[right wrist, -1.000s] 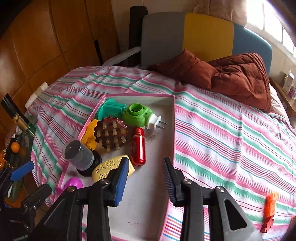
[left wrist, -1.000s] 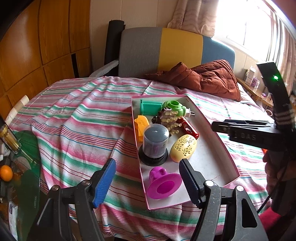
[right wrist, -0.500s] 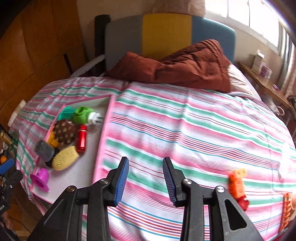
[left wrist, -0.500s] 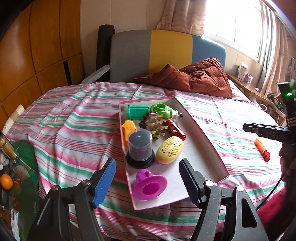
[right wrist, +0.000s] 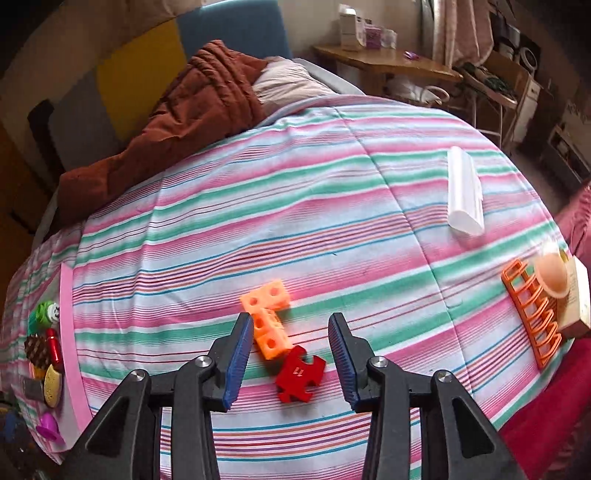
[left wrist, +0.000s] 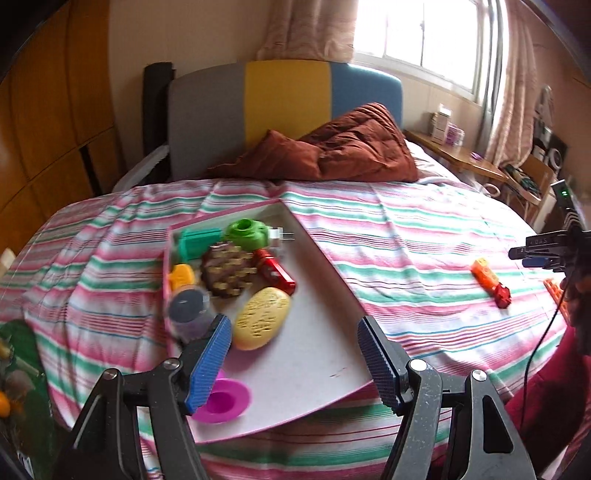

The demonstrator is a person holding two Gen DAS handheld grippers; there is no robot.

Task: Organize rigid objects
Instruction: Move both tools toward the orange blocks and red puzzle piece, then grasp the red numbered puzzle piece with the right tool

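The right claw (right wrist: 291,354) points down over the bed, its jaws opening; between its blue ribbed pads (right wrist: 238,360) lie an orange block piece (right wrist: 267,317) with round holes and a flat red puzzle-shaped piece (right wrist: 300,373), joined end to end on the bedspread, and neither pad visibly presses on them. The left claw (left wrist: 293,363) stands wide apart and holds nothing, hovering over the near end of a shallow pink-rimmed tray (left wrist: 325,254). In the tray are a yellow oval case (left wrist: 262,323), a red cylinder (left wrist: 275,271), a brown studded brush (left wrist: 229,269), a green plug-in device (left wrist: 247,234), a teal box (left wrist: 197,243), a dark-lidded jar (left wrist: 188,312) and a magenta cup-like piece (left wrist: 221,400). The striped bedspread (right wrist: 295,221) in pink, green and white covers the bed. Far right on it lie a white tube-like case (right wrist: 463,192), an orange plastic rack (right wrist: 532,314) and a small box (right wrist: 578,299). A rust quilted duvet (left wrist: 340,151) is heaped against the grey, yellow and blue headboard (left wrist: 284,96), under a bright window (left wrist: 424,33).
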